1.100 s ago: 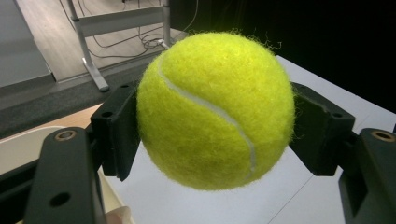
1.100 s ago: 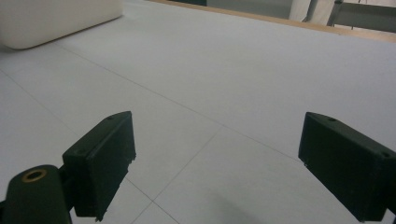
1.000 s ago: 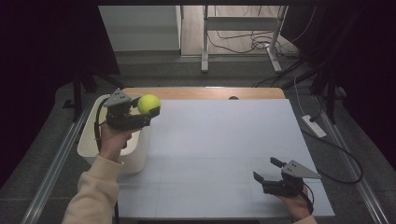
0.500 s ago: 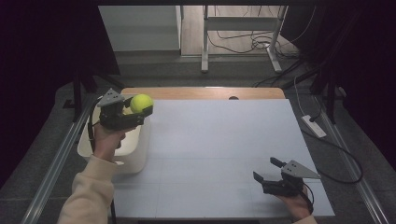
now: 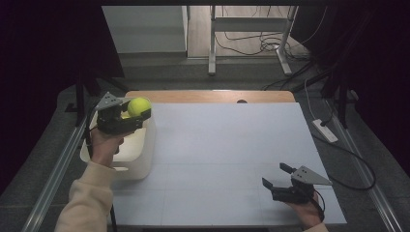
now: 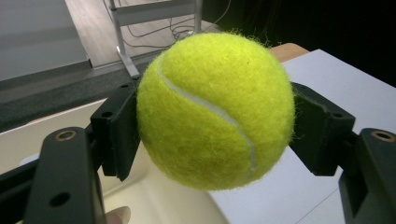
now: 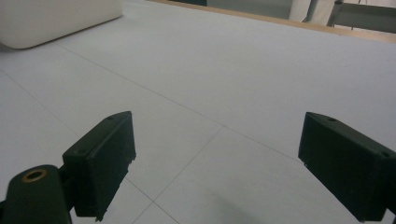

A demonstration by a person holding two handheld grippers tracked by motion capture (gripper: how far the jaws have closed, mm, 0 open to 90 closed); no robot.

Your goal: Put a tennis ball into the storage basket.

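left gripper [image 5: 138, 114]: raised, fingers clamped | right gripper [image 5: 275, 176]: low, fingers spread wide

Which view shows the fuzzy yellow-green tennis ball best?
The left gripper view: the fuzzy yellow-green tennis ball is close up, seam and felt sharp, pinched between the left claw's black jaws. The high view shows it small, above the white plastic bin. The right gripper view gives no sight of it.
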